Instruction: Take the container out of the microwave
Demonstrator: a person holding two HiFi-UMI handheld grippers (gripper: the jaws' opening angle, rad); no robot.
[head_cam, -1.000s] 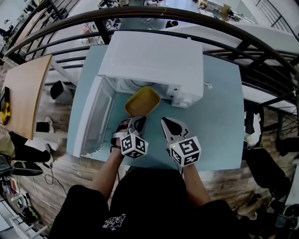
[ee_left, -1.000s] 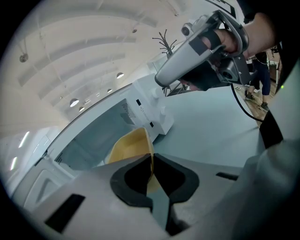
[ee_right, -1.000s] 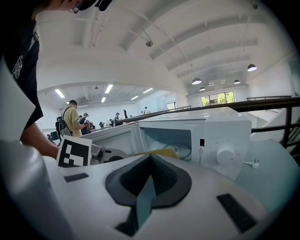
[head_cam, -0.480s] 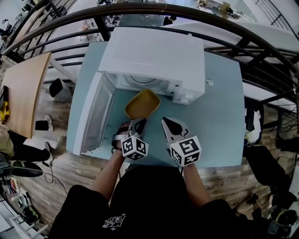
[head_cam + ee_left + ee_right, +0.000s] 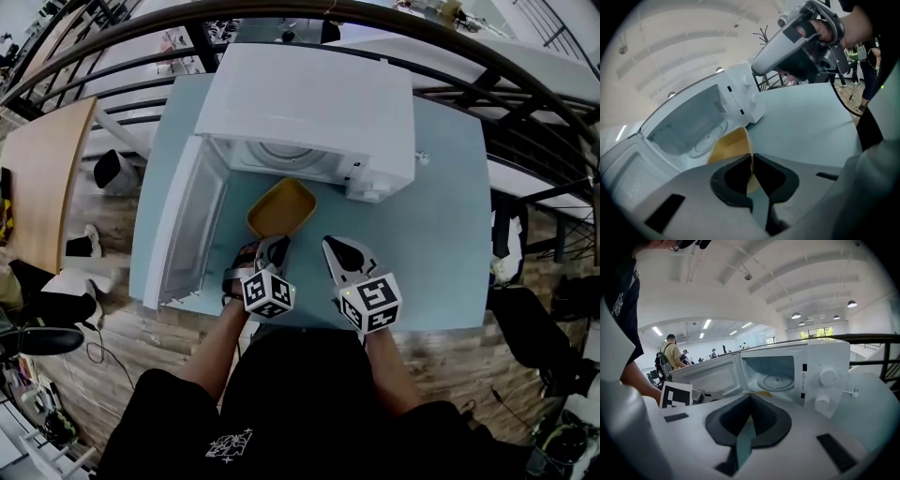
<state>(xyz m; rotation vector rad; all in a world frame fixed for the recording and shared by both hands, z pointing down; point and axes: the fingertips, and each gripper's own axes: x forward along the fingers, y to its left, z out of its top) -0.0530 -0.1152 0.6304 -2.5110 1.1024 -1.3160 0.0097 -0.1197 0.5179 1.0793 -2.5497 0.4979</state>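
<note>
The yellow container [image 5: 281, 207] is outside the white microwave [image 5: 309, 108], over the pale blue table [image 5: 441, 234] just in front of the open cavity. My left gripper [image 5: 273, 249] is shut on the container's near rim. In the left gripper view the thin yellow rim [image 5: 751, 161] runs between the closed jaws, and the bowl [image 5: 726, 147] stretches toward the glass turntable [image 5: 710, 140]. My right gripper [image 5: 337, 253] is beside it on the right, shut, with nothing in it. The right gripper view has only a yellow sliver [image 5: 762, 393] above the jaws.
The microwave door [image 5: 187, 230] stands wide open to the left, reaching almost to the table's front edge. A plug [image 5: 421, 159] lies right of the microwave. Dark railings [image 5: 525, 103] curve round behind the table. People stand far off in the hall [image 5: 670, 352].
The left gripper has drawn the yellow container back toward me, from the microwave's mouth to fully outside it. The right gripper has kept its place beside it.
</note>
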